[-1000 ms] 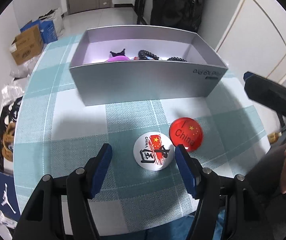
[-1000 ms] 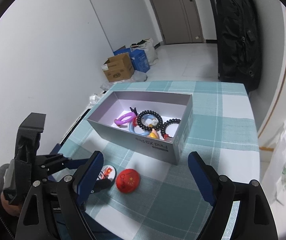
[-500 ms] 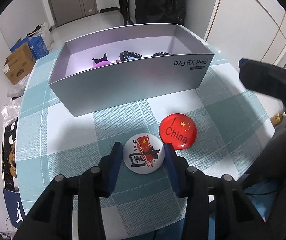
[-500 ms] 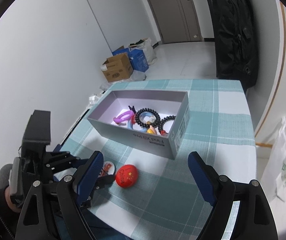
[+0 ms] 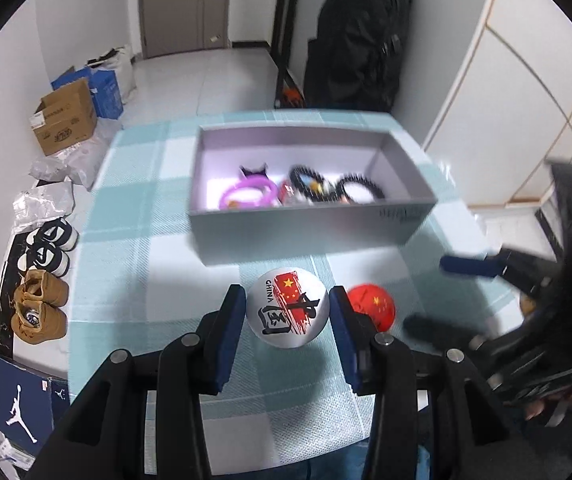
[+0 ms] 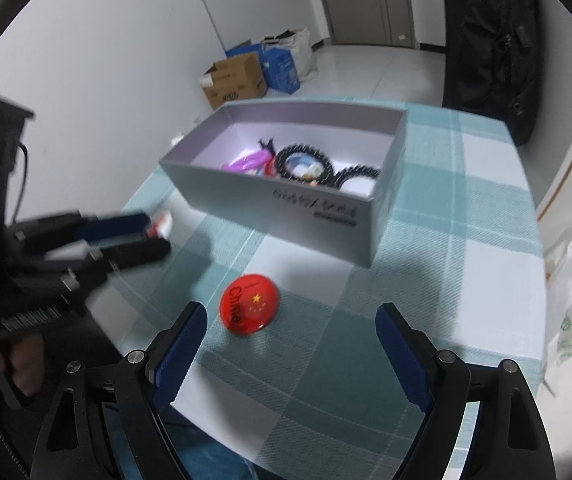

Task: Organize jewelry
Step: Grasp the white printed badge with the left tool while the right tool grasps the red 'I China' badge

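Note:
My left gripper (image 5: pixel 287 312) is shut on a white round badge (image 5: pixel 287 307) printed with a red flag and black brush writing, and holds it above the checked tablecloth. A red "China" badge (image 5: pixel 371 306) lies flat on the cloth just to its right. In the right wrist view that red badge (image 6: pixel 250 305) sits in front of my right gripper (image 6: pixel 290 334), whose blue pads stand wide open and apart from it. The left gripper (image 6: pixel 154 230) shows there at the left with the white badge between its tips. Behind both stands an open grey box (image 5: pixel 309 232) holding a purple bracelet (image 5: pixel 248 196) and black bead bracelets.
The table's near edge runs just under both grippers. On the floor to the left lie cardboard boxes (image 5: pixel 66 122), plastic bags and shoes (image 5: pixel 40 308). A black bag (image 5: pixel 359 36) hangs at the back. A plastic bag (image 6: pixel 569 296) sits on the floor at the right.
The left gripper closed on the white badge and lifted it off the cloth. The right gripper has dropped closer to the red badge, still open.

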`<action>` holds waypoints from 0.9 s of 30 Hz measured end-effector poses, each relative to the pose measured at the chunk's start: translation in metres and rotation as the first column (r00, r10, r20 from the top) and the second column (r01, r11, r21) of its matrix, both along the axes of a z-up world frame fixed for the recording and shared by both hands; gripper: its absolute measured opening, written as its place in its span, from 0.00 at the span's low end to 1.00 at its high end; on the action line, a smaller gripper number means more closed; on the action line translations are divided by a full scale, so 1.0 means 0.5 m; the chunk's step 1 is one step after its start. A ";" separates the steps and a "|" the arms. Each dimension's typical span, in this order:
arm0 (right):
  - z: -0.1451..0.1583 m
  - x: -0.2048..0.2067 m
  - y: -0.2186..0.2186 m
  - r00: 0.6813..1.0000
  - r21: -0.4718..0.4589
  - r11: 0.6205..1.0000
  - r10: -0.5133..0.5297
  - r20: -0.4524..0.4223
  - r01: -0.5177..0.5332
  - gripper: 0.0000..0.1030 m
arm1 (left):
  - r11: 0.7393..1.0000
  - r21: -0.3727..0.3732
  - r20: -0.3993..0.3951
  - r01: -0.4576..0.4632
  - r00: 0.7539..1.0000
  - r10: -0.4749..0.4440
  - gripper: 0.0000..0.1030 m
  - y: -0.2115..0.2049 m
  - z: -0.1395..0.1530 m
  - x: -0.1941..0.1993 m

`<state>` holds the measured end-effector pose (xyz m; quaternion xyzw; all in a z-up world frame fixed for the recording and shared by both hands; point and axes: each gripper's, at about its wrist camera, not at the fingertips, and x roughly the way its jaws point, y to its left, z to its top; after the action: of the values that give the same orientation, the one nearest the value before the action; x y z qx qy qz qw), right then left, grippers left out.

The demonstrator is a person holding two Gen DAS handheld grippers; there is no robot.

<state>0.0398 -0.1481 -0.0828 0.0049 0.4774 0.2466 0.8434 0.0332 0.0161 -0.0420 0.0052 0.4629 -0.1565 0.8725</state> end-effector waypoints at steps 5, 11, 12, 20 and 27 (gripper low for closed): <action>-0.014 -0.003 0.032 0.999 -0.026 0.998 0.049 -0.017 -0.050 0.83 | 0.997 -0.054 0.049 -0.054 0.997 0.057 0.36 0.039 0.026 0.017; -0.021 -0.017 0.080 0.994 -0.138 0.986 0.104 0.039 -0.098 0.76 | 0.992 -0.096 0.068 -0.080 0.994 0.087 0.36 0.055 0.035 0.026; -0.023 -0.016 0.085 0.993 -0.148 0.983 0.112 0.038 -0.105 0.71 | 0.992 -0.099 0.070 -0.082 0.994 0.089 0.36 0.060 0.036 0.028; -0.030 -0.025 0.113 0.988 -0.230 0.966 0.139 0.066 -0.121 0.55 | 0.988 -0.127 0.081 -0.089 0.992 0.099 0.36 0.076 0.048 0.024; -0.024 -0.043 0.129 0.979 -0.251 0.954 0.187 0.080 -0.162 0.40 | 0.983 -0.149 0.081 -0.104 0.990 0.117 0.36 0.087 0.050 0.025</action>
<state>0.0182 -0.0838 -0.0948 -0.1533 0.4587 0.2595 0.8359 0.0459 0.0593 -0.0168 -0.0769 0.4102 -0.1403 0.8979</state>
